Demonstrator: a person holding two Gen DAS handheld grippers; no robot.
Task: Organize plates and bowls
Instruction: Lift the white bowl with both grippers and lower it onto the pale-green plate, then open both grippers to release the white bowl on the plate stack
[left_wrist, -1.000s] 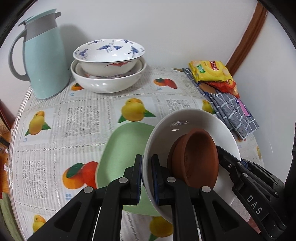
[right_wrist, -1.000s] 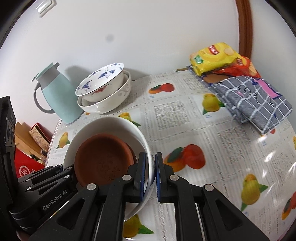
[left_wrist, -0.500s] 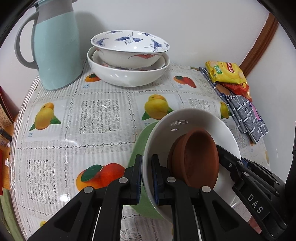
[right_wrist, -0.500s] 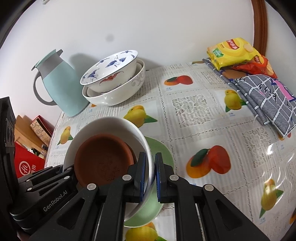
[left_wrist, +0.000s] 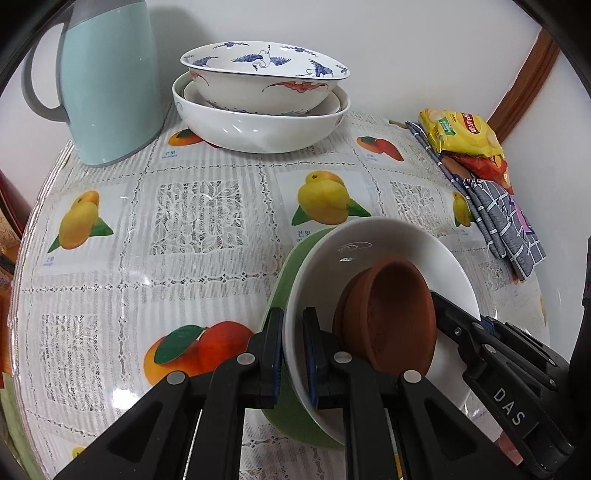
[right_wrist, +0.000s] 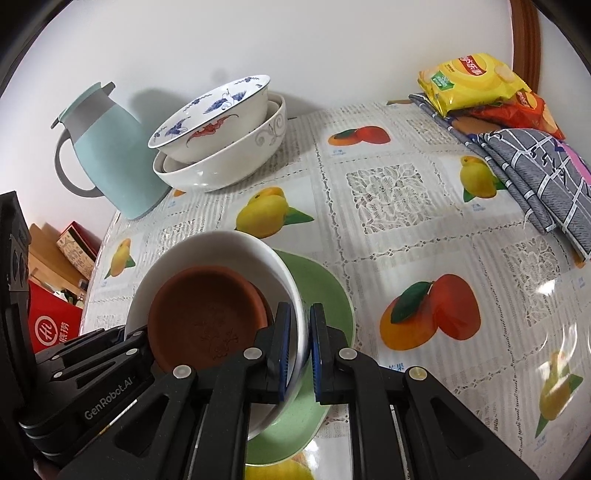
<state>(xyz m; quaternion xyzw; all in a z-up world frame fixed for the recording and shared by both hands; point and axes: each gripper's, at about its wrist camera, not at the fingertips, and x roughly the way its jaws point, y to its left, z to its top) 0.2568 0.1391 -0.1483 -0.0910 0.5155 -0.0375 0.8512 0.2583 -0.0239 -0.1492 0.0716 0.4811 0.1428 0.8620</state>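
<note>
A white bowl (left_wrist: 391, 251) (right_wrist: 221, 251) with a small brown clay dish (left_wrist: 399, 314) (right_wrist: 207, 314) inside it hangs between both grippers. My left gripper (left_wrist: 293, 354) is shut on its left rim and my right gripper (right_wrist: 300, 354) is shut on its right rim. Directly beneath the bowl lies a green plate (left_wrist: 291, 266) (right_wrist: 325, 291) on the table; whether bowl and plate touch I cannot tell. At the back a blue-patterned bowl (left_wrist: 266, 77) (right_wrist: 218, 114) sits nested in a larger white bowl (left_wrist: 258, 129) (right_wrist: 229, 162).
A pale blue jug (left_wrist: 107, 77) (right_wrist: 114, 155) stands at the back left beside the bowl stack. Snack packets (left_wrist: 461, 133) (right_wrist: 476, 81) and a folded grey checked cloth (left_wrist: 506, 221) (right_wrist: 532, 173) lie along the right edge. The fruit-print tablecloth (left_wrist: 199, 218) covers the table.
Both grippers, still holding the white bowl, have moved down and toward the back of the table. The green plate now lies mostly under the bowl, and the bowl stack looks nearer.
</note>
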